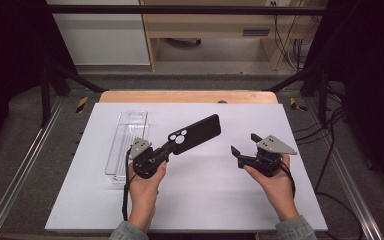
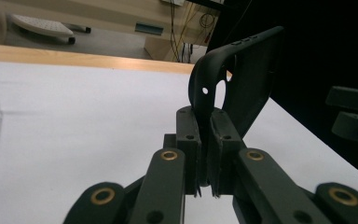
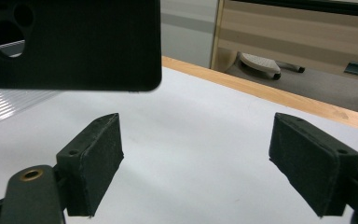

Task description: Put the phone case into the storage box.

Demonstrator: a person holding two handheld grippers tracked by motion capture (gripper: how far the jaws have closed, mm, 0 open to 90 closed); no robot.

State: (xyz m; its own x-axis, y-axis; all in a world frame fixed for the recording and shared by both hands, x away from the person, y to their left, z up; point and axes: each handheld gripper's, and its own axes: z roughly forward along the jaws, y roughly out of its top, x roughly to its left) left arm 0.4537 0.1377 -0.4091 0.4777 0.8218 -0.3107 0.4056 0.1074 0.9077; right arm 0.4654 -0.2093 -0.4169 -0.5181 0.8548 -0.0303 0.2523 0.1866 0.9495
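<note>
Case point(image 1: 196, 133): one black phone case, held up off the table point(image 1: 260, 200) by its camera end, its length slanting up and away toward the far right in the high view. Three round camera holes pierce it near the gripped end. In the left gripper view the case point(image 2: 249, 79) stands on edge, rising from between the jaws, with a small hole and a larger cutout in its curved corner. In the right gripper view the case point(image 3: 79, 46) hangs at the upper left, above the white surface and apart from that gripper's jaws.

Left gripper point(image 1: 166, 149) is clenched on the case's lower edge, its two pads pressed against either side; a hand point(image 1: 145, 182) holds it from below. Right gripper point(image 1: 244, 144) is released, its two jaws wide apart with nothing between them, and it sits well to the right of the case, held in the other hand point(image 1: 275, 182). Seen from its own camera, the right gripper point(image 3: 196, 154) has only bare table between its pads.

One clear plastic tray point(image 1: 126, 145) lies on the table's left part, just beside the left gripper. One white sheet covers the table, with a wooden edge point(image 1: 187, 96) showing at its far side. Two denim sleeves enter at the bottom.
</note>
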